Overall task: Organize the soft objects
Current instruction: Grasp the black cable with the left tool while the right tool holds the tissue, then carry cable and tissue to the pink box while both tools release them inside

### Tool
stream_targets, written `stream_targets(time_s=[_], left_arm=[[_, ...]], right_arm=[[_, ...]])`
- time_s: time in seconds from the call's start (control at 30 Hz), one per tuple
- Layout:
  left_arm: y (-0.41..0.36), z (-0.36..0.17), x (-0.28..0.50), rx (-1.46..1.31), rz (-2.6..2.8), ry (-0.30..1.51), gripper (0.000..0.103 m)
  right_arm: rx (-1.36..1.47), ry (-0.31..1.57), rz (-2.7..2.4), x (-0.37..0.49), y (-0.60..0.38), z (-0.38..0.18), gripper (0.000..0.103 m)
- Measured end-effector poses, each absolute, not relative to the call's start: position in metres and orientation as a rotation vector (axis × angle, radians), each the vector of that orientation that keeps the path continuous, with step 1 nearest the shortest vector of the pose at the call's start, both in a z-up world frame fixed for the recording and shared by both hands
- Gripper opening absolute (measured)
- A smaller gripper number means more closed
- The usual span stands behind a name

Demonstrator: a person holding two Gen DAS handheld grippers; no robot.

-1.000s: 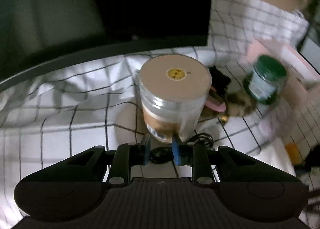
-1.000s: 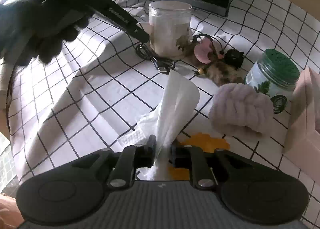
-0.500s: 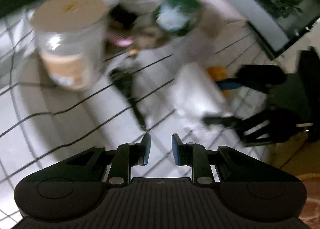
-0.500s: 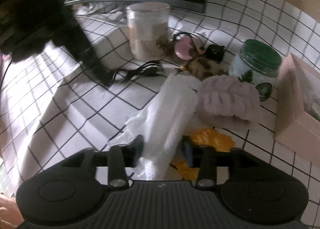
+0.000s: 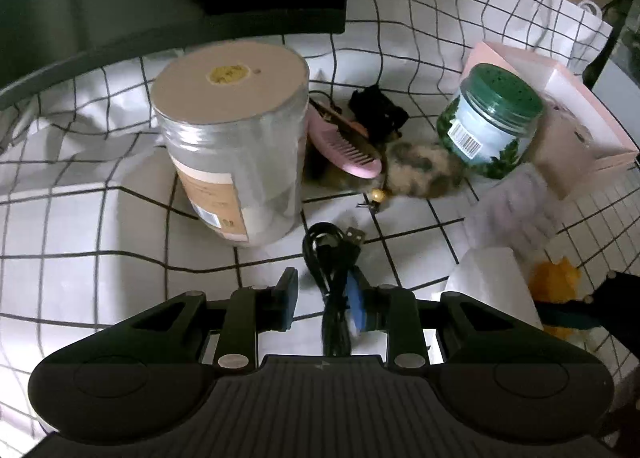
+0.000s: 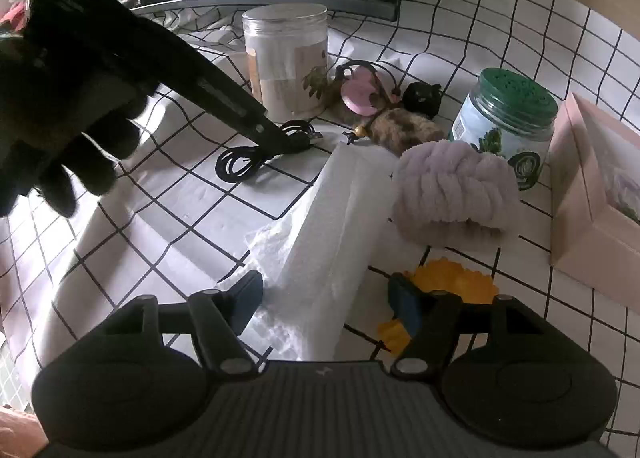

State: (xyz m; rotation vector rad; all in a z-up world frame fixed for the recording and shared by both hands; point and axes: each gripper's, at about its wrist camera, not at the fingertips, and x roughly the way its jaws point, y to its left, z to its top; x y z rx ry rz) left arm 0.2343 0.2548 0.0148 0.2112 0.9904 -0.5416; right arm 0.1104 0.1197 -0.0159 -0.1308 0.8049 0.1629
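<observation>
Black plastic jaws of the left gripper (image 5: 322, 300), lower centre of its view, have just been widening and straddle the coiled black cable (image 5: 334, 258), whose strand grazes the right pad without being pinched, a stance judged to be lining up a grasp. The right gripper (image 6: 326, 300), lower centre of its own view, has just spread apart; the white tissue (image 6: 332, 230) lies slack between its pads, released. Beyond, right of centre, rests the lilac plush headband (image 6: 454, 194), just beside the green-lidded jar (image 6: 510, 122).
</observation>
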Motion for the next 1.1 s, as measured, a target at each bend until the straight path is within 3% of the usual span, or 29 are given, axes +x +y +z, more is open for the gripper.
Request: stream_targets(time_s=[0.4,0.47,0.6,0.8,0.83,0.87,0.9,0.97,1.0,1.1], left_arm=[[0.253,0.009,0.217,0.208,-0.533,0.939,0.032],[0.252,0.007,0.214,0.237,-0.512,0.908,0.019],[0.260,0.006,0.211,0.190,-0.514,0.889,0.019],[0.273,0.007,0.197,0.159,-0.519,0.906,0.018],[0.276,0.007,0.195,0.154,-0.516,0.909,0.018],[0.281,0.008,0.192,0.142,-0.507,0.911,0.018],[0.286,0.010,0.191,0.129,-0.495,0.911,0.018],[0.297,0.017,0.188,0.103,-0.472,0.899,0.018],[0.301,0.023,0.187,0.092,-0.462,0.887,0.018],[0.316,0.055,0.185,0.079,-0.425,0.813,0.018]], right_arm=[[-0.118,0.805,0.169,0.106,0.120,-0.019,0.078],[-0.093,0.782,0.162,0.103,0.116,-0.011,0.078],[-0.091,0.714,0.129,0.105,0.116,0.008,0.078],[-0.072,0.769,0.135,0.126,0.123,0.003,0.077],[-0.071,0.776,0.134,0.130,0.124,0.001,0.075],[-0.068,0.786,0.137,0.134,0.125,0.000,0.065],[-0.062,0.801,0.149,0.138,0.126,-0.002,0.045],[-0.059,0.844,0.161,0.145,0.128,-0.007,0.026],[-0.077,0.843,0.154,0.146,0.131,-0.005,0.009],[-0.085,0.851,0.216,0.151,0.134,0.009,0.006]])
